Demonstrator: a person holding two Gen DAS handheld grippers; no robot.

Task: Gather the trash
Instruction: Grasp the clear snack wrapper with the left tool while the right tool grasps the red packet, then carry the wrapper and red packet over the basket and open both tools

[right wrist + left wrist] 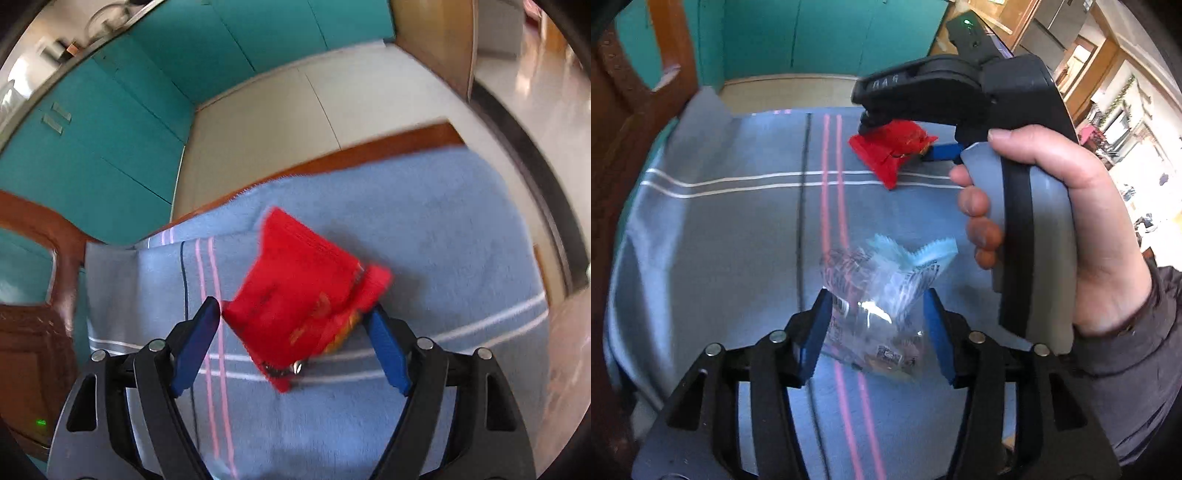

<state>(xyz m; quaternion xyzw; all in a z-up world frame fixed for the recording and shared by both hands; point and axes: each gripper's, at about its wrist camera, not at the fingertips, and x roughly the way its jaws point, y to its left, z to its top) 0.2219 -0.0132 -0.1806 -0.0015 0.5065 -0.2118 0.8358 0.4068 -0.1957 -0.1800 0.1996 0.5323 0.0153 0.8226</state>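
Note:
A clear plastic wrapper (875,295) with a pale blue serrated edge lies on the blue striped cloth (720,236). My left gripper (877,306) is open with its blue pads on either side of the wrapper, not pressing it. A red snack packet (299,306) lies further back on the cloth; it also shows in the left wrist view (892,147). My right gripper (297,317) is open and straddles the red packet, one pad at each side. In the left wrist view the right gripper (905,144) is held by a hand at the right.
The cloth (443,229) covers a wooden table whose edge (369,147) shows at the back. A wooden chair back (635,92) stands at the left. Teal cabinets (110,110) and a pale floor lie beyond the table.

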